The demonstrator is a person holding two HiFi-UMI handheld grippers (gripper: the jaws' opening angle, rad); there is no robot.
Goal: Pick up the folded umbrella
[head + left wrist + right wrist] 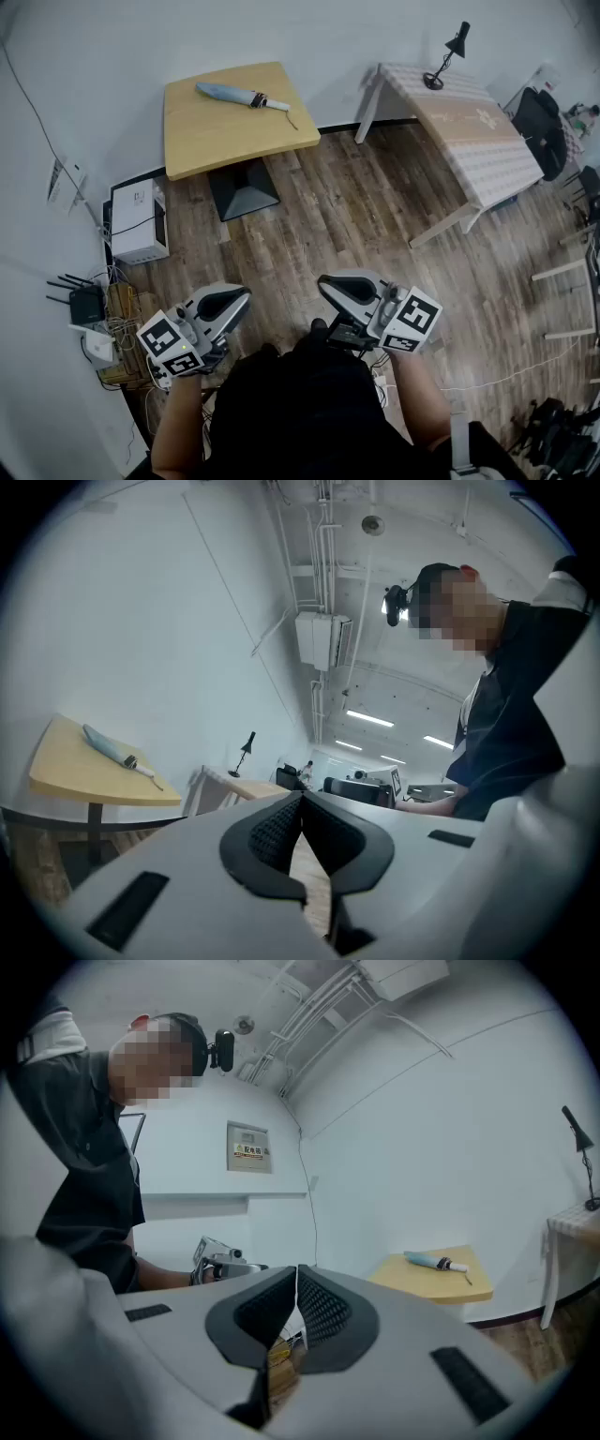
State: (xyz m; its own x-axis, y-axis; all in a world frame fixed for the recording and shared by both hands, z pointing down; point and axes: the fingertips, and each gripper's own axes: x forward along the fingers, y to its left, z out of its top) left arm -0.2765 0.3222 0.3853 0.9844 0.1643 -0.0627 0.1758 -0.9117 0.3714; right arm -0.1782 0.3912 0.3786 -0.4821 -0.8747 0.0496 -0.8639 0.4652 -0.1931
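Note:
A folded light-blue umbrella [239, 96] with a white handle lies on a yellow-topped table [206, 136] across the room. It shows small in the left gripper view as the umbrella [114, 752] and in the right gripper view as the umbrella [434, 1261]. My left gripper [246, 293] and right gripper [322, 279] are held close to my body, tips turned toward each other, far from the umbrella. Both have their jaws closed tip to tip with nothing between them. In their own views the left gripper [301, 797] and right gripper [296, 1270] each look across at the other hand.
A long white table [473, 131] with a black desk lamp [448, 54] stands to the right. A white box [138, 220], a router [84, 302] and tangled cables [117, 328] sit by the left wall. Wooden floor [328, 225] lies between me and the yellow table.

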